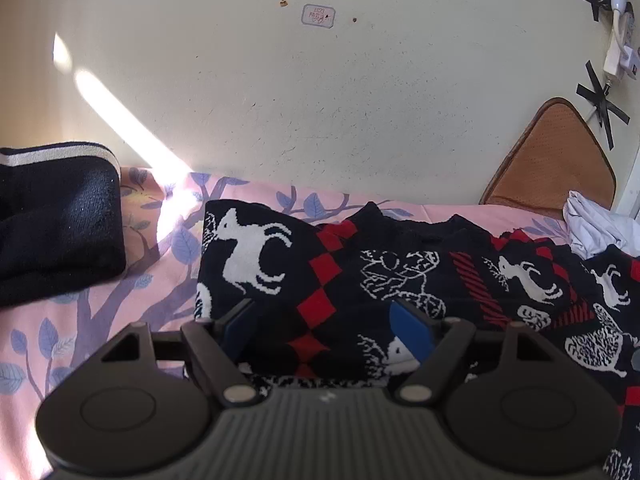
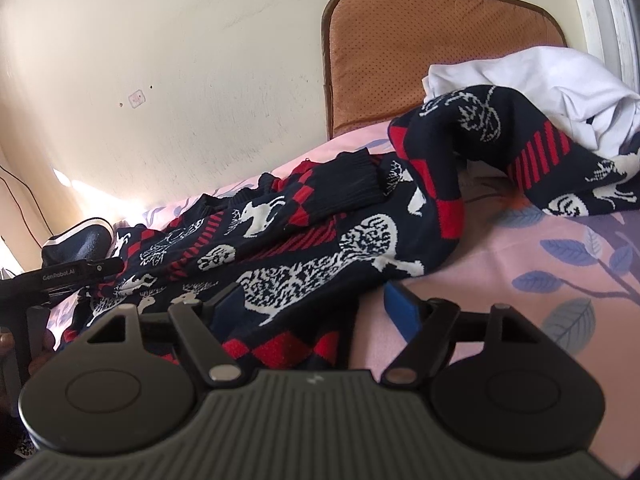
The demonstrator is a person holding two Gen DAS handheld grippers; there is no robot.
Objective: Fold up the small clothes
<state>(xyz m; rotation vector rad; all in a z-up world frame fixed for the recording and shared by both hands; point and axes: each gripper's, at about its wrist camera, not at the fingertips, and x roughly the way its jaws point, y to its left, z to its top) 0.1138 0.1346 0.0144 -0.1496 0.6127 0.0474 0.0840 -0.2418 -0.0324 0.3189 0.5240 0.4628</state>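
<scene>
Both grippers hang low over the near edge of the bed, and each one stands with its jaws apart. Between the fingers of the left gripper lies the dark patterned sweater, but the pads do not press on it as far as I can see. The right gripper has the hem of the same sweater under its left finger and bare pink bedsheet under its right finger; it also clamps nothing.

The sweater is spread across the bed from left to right, with one sleeve folded in over the body and the other sleeve thrown toward the right corner, where it meets a white cloth. A folded dark garment already rests at the left side of the bed, near the wall.

To my judgement the fold is only partly done and the hands are choosing a new hold. The next move calls for closing on the near hem at two places and carrying it toward the collar, evenly, so the thick knit does not bunch.
</scene>
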